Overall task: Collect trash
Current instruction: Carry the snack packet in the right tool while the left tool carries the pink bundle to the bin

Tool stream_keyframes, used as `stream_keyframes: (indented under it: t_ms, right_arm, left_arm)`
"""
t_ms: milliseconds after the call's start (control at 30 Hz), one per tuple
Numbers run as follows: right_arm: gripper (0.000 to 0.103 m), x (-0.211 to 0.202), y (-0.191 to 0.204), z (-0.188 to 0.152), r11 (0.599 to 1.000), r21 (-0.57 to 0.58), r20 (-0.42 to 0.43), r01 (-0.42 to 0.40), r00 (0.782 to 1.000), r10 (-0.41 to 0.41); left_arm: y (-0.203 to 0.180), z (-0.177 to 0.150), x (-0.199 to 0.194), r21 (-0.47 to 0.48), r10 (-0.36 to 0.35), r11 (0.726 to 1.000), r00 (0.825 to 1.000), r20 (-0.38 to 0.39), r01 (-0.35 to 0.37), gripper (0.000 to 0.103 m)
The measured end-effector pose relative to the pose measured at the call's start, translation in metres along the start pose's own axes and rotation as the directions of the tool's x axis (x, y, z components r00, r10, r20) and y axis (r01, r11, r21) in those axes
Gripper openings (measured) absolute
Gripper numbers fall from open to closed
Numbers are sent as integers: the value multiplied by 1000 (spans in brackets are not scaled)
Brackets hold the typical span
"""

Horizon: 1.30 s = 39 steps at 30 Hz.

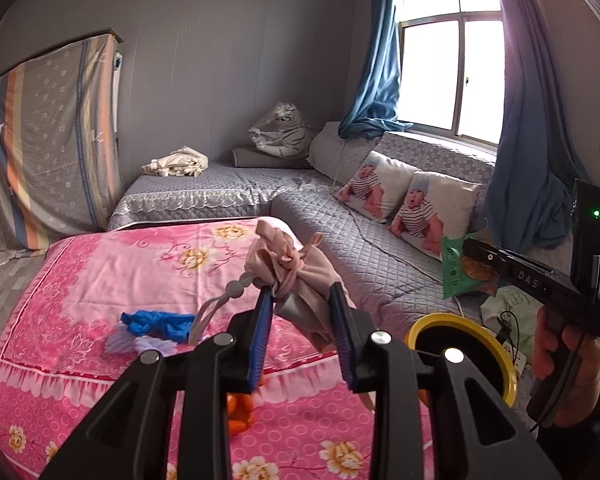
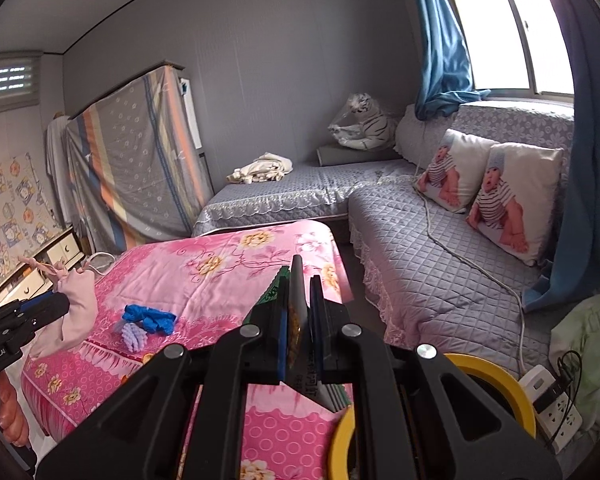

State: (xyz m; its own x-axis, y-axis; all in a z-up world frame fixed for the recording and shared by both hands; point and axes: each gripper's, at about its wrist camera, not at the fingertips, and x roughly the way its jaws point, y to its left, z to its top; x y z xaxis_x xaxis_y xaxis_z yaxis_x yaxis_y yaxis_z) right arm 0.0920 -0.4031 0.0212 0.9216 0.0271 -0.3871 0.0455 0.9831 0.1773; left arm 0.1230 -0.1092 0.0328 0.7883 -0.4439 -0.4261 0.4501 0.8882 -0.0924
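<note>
Left gripper (image 1: 304,300) jaws pinch a pink cloth pouch (image 1: 300,264) above the pink-covered bed (image 1: 100,264); right gripper (image 2: 300,312) jaws pinch a green snack packet (image 1: 458,266) above the yellow bin (image 2: 496,368). Blue glove (image 1: 160,322) and purple scrap (image 2: 134,336) lie on the bed. Only right view shows the power strip (image 2: 552,408) beside the bin.

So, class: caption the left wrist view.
Left claw clamps a pink drawstring pouch above the pink bedspread, near a yellow bin.

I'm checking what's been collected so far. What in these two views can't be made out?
- Bin contents: both views; the interior is dark, and the tongs' frames cover part.
- Orange thing: left view; the left tongs hide most of it.
- Wrapper print: right view; edge-on in the right tongs.
- Pink cloth: its lower end is hidden.
</note>
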Motion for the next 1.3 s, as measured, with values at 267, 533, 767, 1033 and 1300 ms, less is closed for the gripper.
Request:
stream_keyframes:
  t_ms: [267, 533, 767, 1033, 1300]
  right_arm:
    - [9, -15, -37, -7, 996, 54, 26, 72, 997, -73]
    - [9, -27, -76, -21, 984, 108, 33, 142, 989, -146]
    - [9, -34, -101, -35, 971, 128, 23, 203, 978, -207]
    - [9, -32, -128, -51, 954, 164, -5, 250, 967, -253]
    - [9, -23, -151, -67, 940, 201, -49, 277, 961, -273]
  left_arm:
    - [-49, 5, 17, 75, -70, 995, 998, -1, 70, 28]
    - [-86, 2, 42, 120, -133, 983, 990, -39, 136, 28]
    - [-116, -7, 63, 156, -177, 970, 981, -83, 188, 28]
    - [-143, -19, 82, 184, -212, 955, 969, -129, 234, 28]
    - [-168, -33, 101, 200, -247, 939, 953, -174, 279, 28]
